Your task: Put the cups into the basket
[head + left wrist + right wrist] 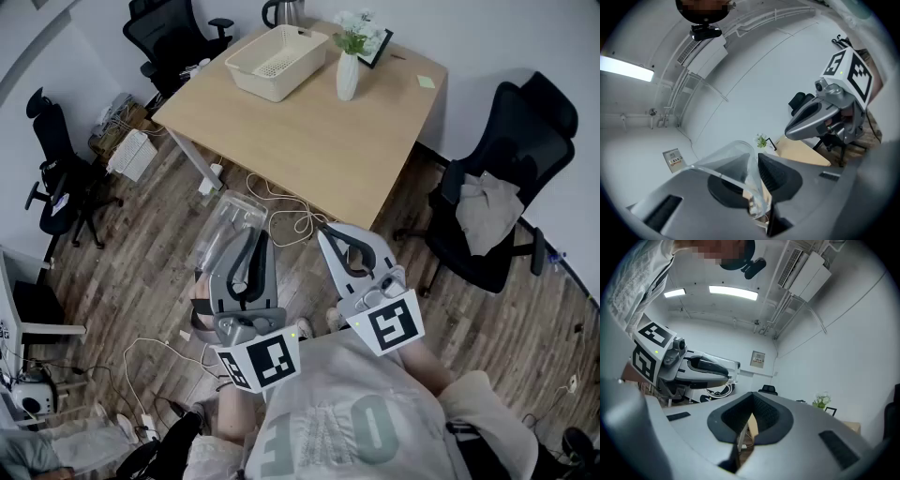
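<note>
A clear plastic cup (232, 217) hangs over the wooden floor, short of the table. My left gripper (246, 236) is shut on its wall. In the left gripper view the cup (733, 159) stands out beyond the dark pads, its rim pinched between them at my left gripper (757, 180). My right gripper (334, 236) hovers beside it, shut with nothing in it; in the right gripper view its tips (752, 397) meet. The cream basket (277, 62) sits on the far left corner of the table (328, 150).
A white vase of flowers (348, 67), a picture frame (378, 47), a kettle (281, 11) and a green note (427, 82) share the tabletop. Black office chairs stand at the right (502, 187), left (58, 178) and back (173, 37). Cables (281, 211) lie on the floor.
</note>
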`<state>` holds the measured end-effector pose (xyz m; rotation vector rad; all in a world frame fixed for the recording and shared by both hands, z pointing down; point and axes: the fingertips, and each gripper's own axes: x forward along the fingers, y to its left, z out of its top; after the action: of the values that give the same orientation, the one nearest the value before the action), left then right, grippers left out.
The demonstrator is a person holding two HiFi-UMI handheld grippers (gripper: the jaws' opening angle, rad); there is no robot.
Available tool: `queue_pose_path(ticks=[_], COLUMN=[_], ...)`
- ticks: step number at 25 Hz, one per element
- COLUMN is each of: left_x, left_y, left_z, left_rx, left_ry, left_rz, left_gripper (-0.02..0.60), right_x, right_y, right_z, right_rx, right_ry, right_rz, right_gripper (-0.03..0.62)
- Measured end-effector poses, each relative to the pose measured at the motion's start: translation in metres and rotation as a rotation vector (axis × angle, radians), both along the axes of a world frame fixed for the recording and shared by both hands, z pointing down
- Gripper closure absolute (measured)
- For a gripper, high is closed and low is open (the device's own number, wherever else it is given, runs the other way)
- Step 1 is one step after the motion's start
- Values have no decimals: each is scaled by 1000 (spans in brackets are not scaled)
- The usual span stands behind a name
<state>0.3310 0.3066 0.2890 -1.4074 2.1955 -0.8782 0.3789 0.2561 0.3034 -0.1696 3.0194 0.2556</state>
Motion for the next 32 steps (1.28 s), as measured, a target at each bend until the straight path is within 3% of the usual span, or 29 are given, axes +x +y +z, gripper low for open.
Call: queue_pose_path(ticks=[14,26,32], left_x=[4,1,-11], left_y=[6,6,-3], left_z=[1,-1,0], left_rx=[19,42,61], left_ry=[11,-39,-33], left_rz=[-37,-156,-163], left_gripper=[511,511,511], right_x=[2,12,8], right_y=[1,-20,-30], right_z=[1,11,22], right_rx=[-4,4,8], right_ry=[-9,-38,10], right_rz=[-28,-83,-87], right_gripper=[595,595,595])
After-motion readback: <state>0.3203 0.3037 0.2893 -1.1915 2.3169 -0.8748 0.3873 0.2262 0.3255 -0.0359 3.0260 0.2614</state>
